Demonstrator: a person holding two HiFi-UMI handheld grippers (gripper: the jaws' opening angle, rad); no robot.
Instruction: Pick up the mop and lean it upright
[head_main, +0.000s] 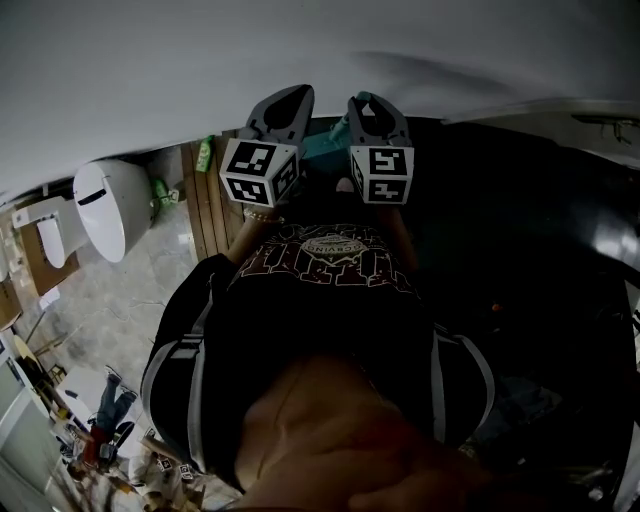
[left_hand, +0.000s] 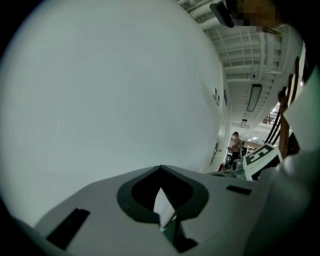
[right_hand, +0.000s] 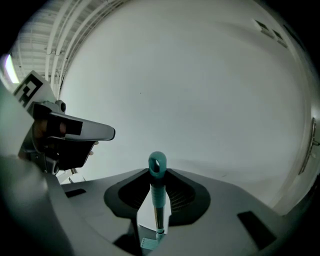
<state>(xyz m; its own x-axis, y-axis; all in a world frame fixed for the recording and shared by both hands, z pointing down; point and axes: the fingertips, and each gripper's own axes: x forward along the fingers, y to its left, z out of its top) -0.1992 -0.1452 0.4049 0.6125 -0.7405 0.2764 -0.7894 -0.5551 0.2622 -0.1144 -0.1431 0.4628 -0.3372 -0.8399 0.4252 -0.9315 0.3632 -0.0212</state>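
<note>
Pinching the teal-gripped, loop-ended metal mop handle (right_hand: 157, 187), right hand-held gripper (head_main: 375, 112) holds it up before the white wall (right_hand: 210, 90), apparently for leaning; left hand-held gripper (head_main: 287, 106) pressed together, empty

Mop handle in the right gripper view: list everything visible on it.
The mop handle stands upright between the jaws of the right tongs, which are closed on it. Its upper part is a teal, plastic-looking grip that ends in an oval hanging loop. The loop sticks out past the jaw tips against a plain white wall. Below the grip, a thin, shiny, metal-looking shaft runs down toward the camera. The mop head is out of view.
</note>
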